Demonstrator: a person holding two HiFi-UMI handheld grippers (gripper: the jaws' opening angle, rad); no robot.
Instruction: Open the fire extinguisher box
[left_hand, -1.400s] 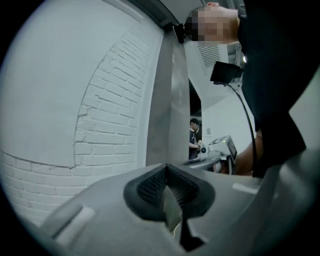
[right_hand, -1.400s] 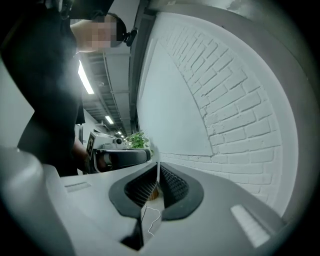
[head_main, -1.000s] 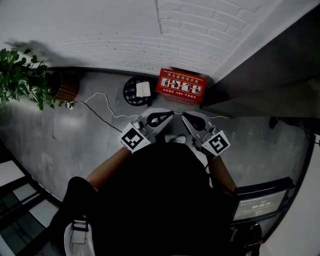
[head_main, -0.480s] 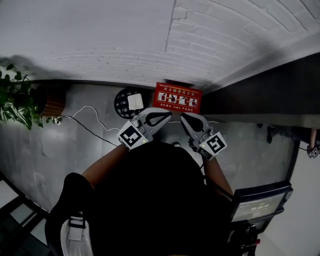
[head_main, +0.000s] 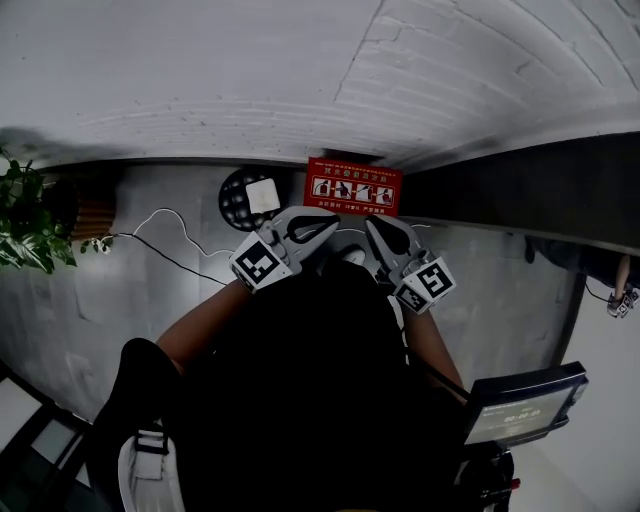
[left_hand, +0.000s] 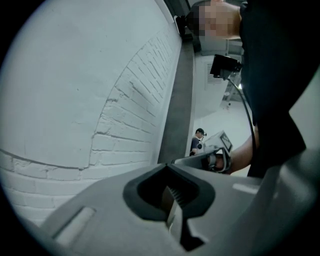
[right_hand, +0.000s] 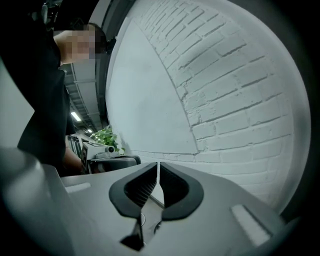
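Two grippers are hovering near the fire extinguisher box (head_main: 353, 186), on the person's side of it and not touching it. The left gripper (head_main: 334, 222) is pointing toward the box's left half and the right gripper (head_main: 371, 226) toward its middle. Both are clamped fully together with nothing between the jaws. The red box is sitting on the floor with the white brick wall (head_main: 300, 90) rising right behind it. A round dark object (head_main: 236, 200) is lying just left of the box.

Judging from this, the approach is under way. Each gripper's own view is showing wall rather than box, so the noses likely need tipping down first. One gripper should be spreading its jaws before arriving, then hooking the front edge of the lid. No latch or handle is visible from here, so checking for one comes first.
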